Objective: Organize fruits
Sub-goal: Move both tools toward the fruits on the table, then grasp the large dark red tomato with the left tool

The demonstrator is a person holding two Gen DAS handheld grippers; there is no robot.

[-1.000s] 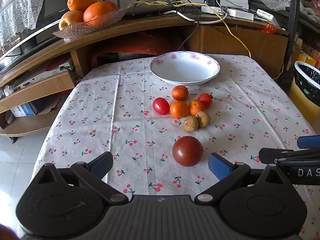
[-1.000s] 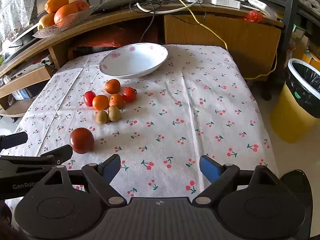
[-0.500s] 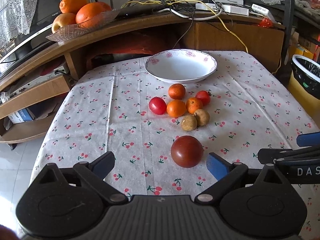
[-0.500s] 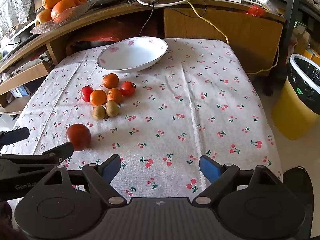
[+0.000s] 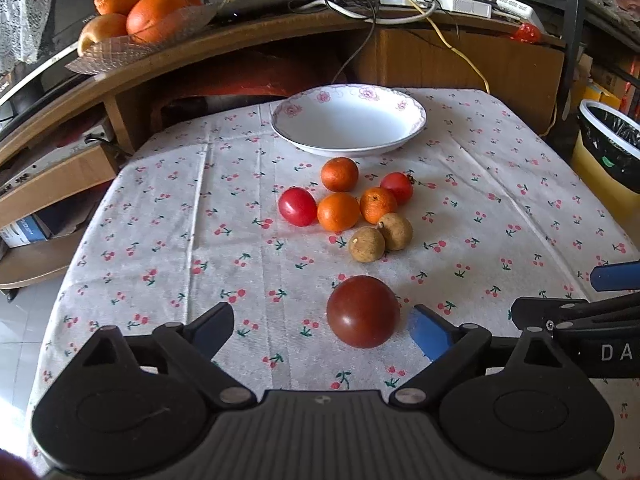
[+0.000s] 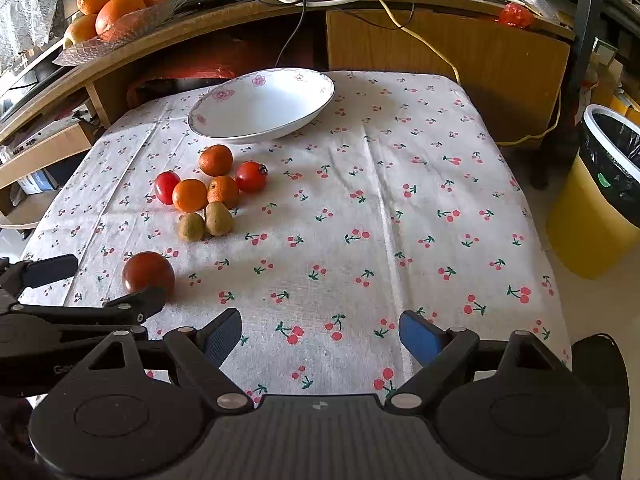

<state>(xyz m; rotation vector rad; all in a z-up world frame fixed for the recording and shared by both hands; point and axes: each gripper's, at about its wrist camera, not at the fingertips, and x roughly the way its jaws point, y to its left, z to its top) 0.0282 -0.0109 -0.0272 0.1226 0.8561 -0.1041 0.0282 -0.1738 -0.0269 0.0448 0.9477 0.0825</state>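
A large dark red tomato (image 5: pixel 363 311) lies on the cherry-print tablecloth (image 5: pixel 200 220), just ahead of my open left gripper (image 5: pixel 320 332) and close to its right finger. Beyond it sit two brown kiwis (image 5: pixel 380 238), three small oranges (image 5: pixel 338 212) and two red tomatoes (image 5: pixel 297 206). An empty white bowl (image 5: pixel 349 120) stands at the far side. My right gripper (image 6: pixel 322 338) is open over bare cloth, with the fruit cluster (image 6: pixel 208 192), the bowl (image 6: pixel 262 104) and the dark tomato (image 6: pixel 148 272) off to its left. The left gripper's fingers (image 6: pixel 136 304) show there beside that tomato.
A glass dish of oranges (image 5: pixel 140 20) sits on the wooden shelf behind the table, among cables (image 5: pixel 360 0). A yellow bin with a black liner (image 6: pixel 600 192) stands at the table's right. The cloth's right half (image 6: pixel 420 184) holds no fruit.
Both grippers have moved forward over the table, so the fruit and bowl look nearer. The left gripper has closed in on the dark tomato. Both stay open.
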